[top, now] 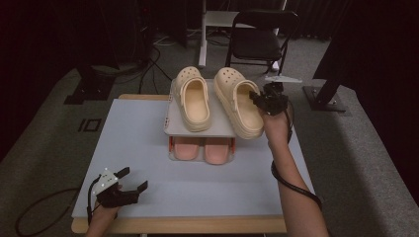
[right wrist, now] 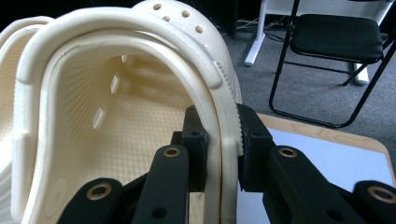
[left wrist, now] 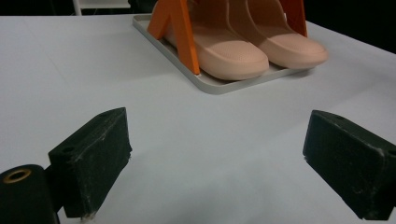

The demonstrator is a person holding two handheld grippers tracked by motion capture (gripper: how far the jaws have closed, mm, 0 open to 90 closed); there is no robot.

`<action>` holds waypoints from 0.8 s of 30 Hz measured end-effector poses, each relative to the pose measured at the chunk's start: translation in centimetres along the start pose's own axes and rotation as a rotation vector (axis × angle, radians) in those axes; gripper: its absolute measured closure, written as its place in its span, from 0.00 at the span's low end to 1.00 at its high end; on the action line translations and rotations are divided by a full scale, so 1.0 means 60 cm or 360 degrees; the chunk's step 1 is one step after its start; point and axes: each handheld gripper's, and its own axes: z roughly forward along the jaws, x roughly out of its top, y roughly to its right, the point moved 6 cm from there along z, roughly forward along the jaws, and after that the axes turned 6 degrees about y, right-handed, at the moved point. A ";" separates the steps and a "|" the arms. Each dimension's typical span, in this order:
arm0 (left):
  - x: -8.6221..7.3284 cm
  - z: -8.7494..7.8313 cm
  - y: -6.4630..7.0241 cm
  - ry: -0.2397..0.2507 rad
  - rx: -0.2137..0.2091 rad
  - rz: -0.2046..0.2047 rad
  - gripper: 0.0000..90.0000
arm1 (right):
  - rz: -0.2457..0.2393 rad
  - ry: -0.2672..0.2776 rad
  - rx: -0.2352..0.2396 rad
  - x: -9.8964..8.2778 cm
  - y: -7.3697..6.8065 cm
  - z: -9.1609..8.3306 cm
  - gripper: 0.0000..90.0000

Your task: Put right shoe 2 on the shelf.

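Two clogs sit on the rack (top: pixel 170 129): we've clamped our right fingers (right wrist: pixel 252 135) on the right clog (top: pixel 237 101), still to settle, while left fingers (left wrist: pixel 91 158) rest apart.

Pale grey-blue tabletop (top: pixel 148 148) on a wooden base; toward its far edge, a grey two-tier shoe rack with orange posts (top: pixel 170 121).

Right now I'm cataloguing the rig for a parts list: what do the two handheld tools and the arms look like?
Both are matte black two-jaw tools: the left tool has blocky pads, brass-coloured pivot rivets and a grey three-cornered plate with white dots; the right tool trails a black cable along the forearm. No sleeves show.
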 end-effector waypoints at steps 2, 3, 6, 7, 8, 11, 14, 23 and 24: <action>0.001 -0.001 0.000 0.0006 -0.0003 -0.0004 0.08 | -0.0010 -0.0005 -0.0002 0.002 -0.006 0.007 0.84; 0.001 -0.001 0.000 0.0007 -0.0004 -0.0003 0.08 | -0.0009 -0.0009 0.0000 0.003 -0.009 0.011 0.84; 0.001 -0.002 -0.001 0.0014 0.0000 -0.0005 0.08 | -0.0011 -0.0016 -0.0004 0.005 -0.015 0.020 0.84; 0.001 -0.002 -0.001 0.0015 0.0001 -0.0005 0.08 | -0.0011 -0.0018 -0.0007 0.006 -0.017 0.024 0.84; 0.001 -0.002 -0.002 0.0016 0.0000 -0.0006 0.08 | -0.0012 -0.0019 -0.0012 0.006 -0.018 0.027 0.84; 0.002 -0.003 -0.001 0.0018 -0.0002 -0.0005 0.08 | -0.0015 -0.0031 -0.0017 0.008 -0.024 0.037 0.84; 0.002 -0.002 -0.001 0.0017 -0.0005 -0.0004 0.08 | -0.0027 -0.0042 -0.0028 0.008 -0.030 0.046 0.84; 0.001 -0.001 -0.002 0.0015 -0.0009 -0.0007 0.08 | -0.0015 -0.0059 -0.0045 0.010 -0.046 0.064 0.84; 0.001 -0.001 -0.002 0.0015 -0.0010 -0.0008 0.08 | -0.0012 -0.0056 -0.0051 0.010 -0.047 0.065 0.84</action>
